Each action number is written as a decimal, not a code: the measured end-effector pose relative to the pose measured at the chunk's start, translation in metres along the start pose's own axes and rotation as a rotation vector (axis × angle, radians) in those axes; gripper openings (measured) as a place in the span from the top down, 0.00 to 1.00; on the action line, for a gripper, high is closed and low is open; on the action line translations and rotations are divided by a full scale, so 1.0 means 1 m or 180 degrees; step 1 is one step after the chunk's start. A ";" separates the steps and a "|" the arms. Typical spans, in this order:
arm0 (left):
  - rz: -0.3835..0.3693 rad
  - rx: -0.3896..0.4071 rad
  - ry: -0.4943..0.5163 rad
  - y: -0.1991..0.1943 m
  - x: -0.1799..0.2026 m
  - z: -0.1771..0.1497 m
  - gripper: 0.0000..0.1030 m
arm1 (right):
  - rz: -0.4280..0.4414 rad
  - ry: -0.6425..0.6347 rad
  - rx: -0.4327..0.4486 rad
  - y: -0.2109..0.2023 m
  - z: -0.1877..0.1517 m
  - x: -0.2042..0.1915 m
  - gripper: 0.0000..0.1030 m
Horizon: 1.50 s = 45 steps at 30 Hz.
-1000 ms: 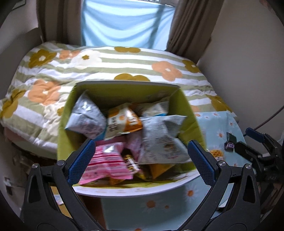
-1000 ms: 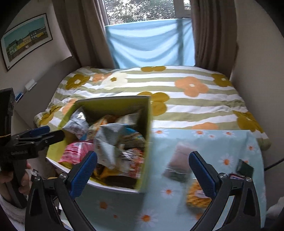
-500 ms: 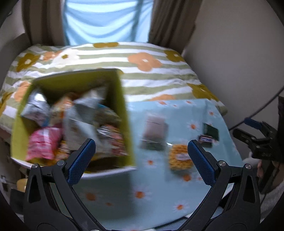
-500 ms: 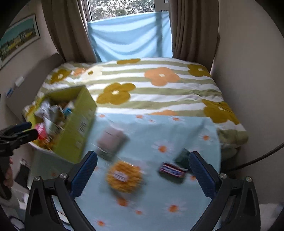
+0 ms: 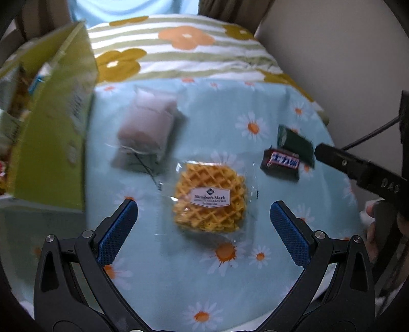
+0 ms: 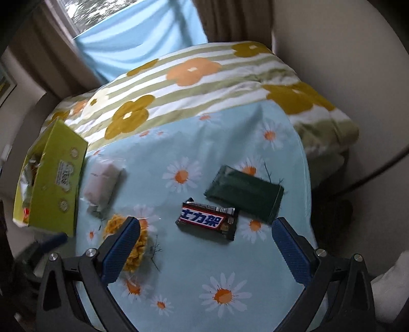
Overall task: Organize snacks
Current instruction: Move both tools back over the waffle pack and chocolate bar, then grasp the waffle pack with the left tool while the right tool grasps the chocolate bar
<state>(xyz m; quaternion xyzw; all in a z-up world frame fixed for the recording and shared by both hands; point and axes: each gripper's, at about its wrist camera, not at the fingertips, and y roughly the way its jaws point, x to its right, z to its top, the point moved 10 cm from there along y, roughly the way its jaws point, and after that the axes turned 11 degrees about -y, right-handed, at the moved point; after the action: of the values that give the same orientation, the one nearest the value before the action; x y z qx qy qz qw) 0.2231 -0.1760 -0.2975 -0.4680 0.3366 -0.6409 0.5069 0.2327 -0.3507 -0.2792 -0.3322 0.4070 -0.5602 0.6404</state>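
Both claws were wide apart and held nothing. The left claw (image 5: 204,224) hung over the waffle (image 5: 209,198) mid-frame, likely to grab it. The right claw (image 6: 205,245) faced the bar (image 6: 207,220). The box (image 6: 52,176) sat far left.

Table (image 6: 194,286) lower centre, covered in pale blue daisy cloth. Behind it, a bed (image 6: 204,84) with green-and-white striped quilt, orange and mustard flowers. Window (image 6: 76,15) upper left, daylight and foliage outside, blue fabric (image 6: 143,43) across its lower part, brown curtains (image 6: 225,20) either side. Beige wall (image 6: 345,51) upper right.
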 end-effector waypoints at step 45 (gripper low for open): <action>0.0324 0.0170 0.0919 0.063 0.012 -0.002 0.25 | -0.0760 0.0409 0.0229 0.070 -0.015 0.001 0.11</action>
<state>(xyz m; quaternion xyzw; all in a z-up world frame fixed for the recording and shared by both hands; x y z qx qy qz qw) 0.2422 -0.2038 -0.3523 -0.3396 0.4121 -0.6837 0.4973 0.2506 -0.3403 -0.3480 -0.3185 0.3844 -0.6668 0.5533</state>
